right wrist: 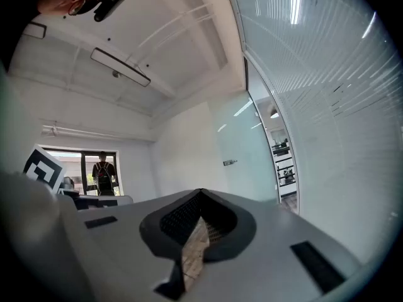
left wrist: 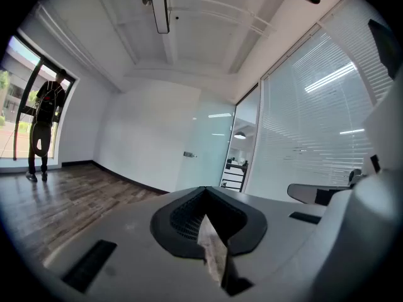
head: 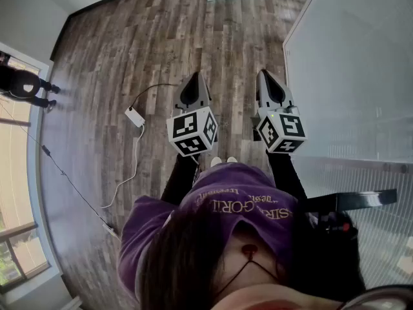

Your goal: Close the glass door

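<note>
The frosted glass door point(left wrist: 211, 145) stands far ahead, swung open beside a doorway point(left wrist: 238, 159), with a small metal handle point(left wrist: 188, 154) on it. The right gripper view shows the same door point(right wrist: 247, 148) and handle point(right wrist: 230, 162). In the head view my left gripper point(head: 193, 77) and right gripper point(head: 268, 73) are held side by side over the wood floor, well short of the door. Both point roughly level. The left gripper point(left wrist: 204, 191) and the right gripper point(right wrist: 200, 192) are shut with nothing between the jaws.
A frosted glass wall with blinds point(head: 348, 70) runs along my right. A white adapter point(head: 134, 116) and its cable point(head: 129, 173) lie on the wood floor to my left. A person point(left wrist: 43, 128) stands at the far window. A black object point(head: 355, 201) juts out at the lower right.
</note>
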Available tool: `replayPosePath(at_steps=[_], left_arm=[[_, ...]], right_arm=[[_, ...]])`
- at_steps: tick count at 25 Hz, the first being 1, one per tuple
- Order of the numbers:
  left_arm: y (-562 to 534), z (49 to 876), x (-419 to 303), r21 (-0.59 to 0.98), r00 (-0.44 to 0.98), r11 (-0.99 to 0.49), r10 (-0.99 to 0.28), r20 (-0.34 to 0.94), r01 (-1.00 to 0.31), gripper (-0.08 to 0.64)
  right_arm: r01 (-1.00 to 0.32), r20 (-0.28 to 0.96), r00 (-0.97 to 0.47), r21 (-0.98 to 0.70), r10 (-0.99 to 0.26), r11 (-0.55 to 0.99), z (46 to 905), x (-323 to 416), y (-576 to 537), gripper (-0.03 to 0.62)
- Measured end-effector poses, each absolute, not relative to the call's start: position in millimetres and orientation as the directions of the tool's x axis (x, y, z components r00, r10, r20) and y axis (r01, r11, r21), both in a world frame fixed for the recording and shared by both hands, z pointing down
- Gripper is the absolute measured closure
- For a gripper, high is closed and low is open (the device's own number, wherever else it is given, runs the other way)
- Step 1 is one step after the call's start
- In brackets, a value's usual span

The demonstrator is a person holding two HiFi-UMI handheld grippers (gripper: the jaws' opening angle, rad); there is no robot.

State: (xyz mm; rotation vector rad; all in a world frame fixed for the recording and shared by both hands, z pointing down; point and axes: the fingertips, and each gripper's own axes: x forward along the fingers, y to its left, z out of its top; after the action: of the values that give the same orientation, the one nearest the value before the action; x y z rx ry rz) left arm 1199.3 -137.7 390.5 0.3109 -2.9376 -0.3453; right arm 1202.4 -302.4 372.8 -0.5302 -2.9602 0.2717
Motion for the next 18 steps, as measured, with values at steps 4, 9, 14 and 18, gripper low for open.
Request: replayPosePath(at_steps=[4, 9, 14, 18], left_arm=[[-136, 399, 1210, 0.250, -0.964, 0.953, -0.214, 0.157, -0.171, 0.560], [-134, 395, 1213, 0.252, -0.964, 0.953, -0.212, 0.160, -0.168, 0.560], [-131, 397, 1219, 0.254, -0.964, 0.952, -0.216, 0.154, -0.172, 0.560], [-121, 412, 1229, 0.270, -0.959, 0.954, -0.192, 0.207, -0.132, 0.560]], right_arm=[[0.333, 0.100, -0.929, -0.198, 0.357, 0.922, 381, 1214, -304, 0.606], [0.333, 0.104, -0.928, -0.194, 0.357, 0.923, 377, 1216, -304, 0.606], [0.335, 0.097, -0.928, -0.203, 0.360, 0.920, 379, 1222, -298, 0.606], [0.322, 0.109, -0.930, -0.216, 0.351, 0.922, 386, 1228, -294, 0.606]])
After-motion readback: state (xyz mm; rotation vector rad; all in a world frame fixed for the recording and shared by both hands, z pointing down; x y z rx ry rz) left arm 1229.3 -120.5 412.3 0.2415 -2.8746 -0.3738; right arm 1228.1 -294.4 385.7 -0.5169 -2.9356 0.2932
